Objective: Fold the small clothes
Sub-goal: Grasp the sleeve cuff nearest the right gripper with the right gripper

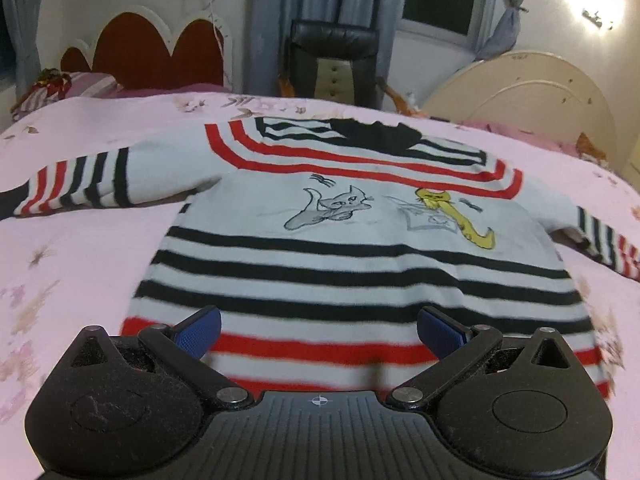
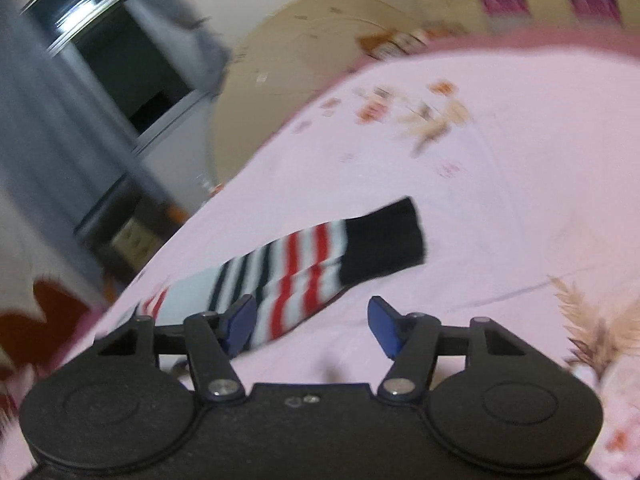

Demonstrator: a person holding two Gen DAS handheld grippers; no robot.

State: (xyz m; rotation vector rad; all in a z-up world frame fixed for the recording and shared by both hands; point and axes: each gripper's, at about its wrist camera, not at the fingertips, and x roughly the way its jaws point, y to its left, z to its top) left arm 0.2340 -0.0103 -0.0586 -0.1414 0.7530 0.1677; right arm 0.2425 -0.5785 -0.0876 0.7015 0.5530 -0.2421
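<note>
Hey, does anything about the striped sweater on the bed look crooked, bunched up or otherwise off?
Nothing stands out. The striped sweater lies front up on the pink bedspread, both sleeves spread outward, not yet folded. In the right wrist view its sleeve lies flat, with only a slight crease along its length. No stains or damage show.

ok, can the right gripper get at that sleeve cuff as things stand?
Probably yes. The right gripper has its jaws apart and nothing between them, the striped sleeve lies flat on the pink bedspread just ahead, and nothing covers the black cuff.
</note>
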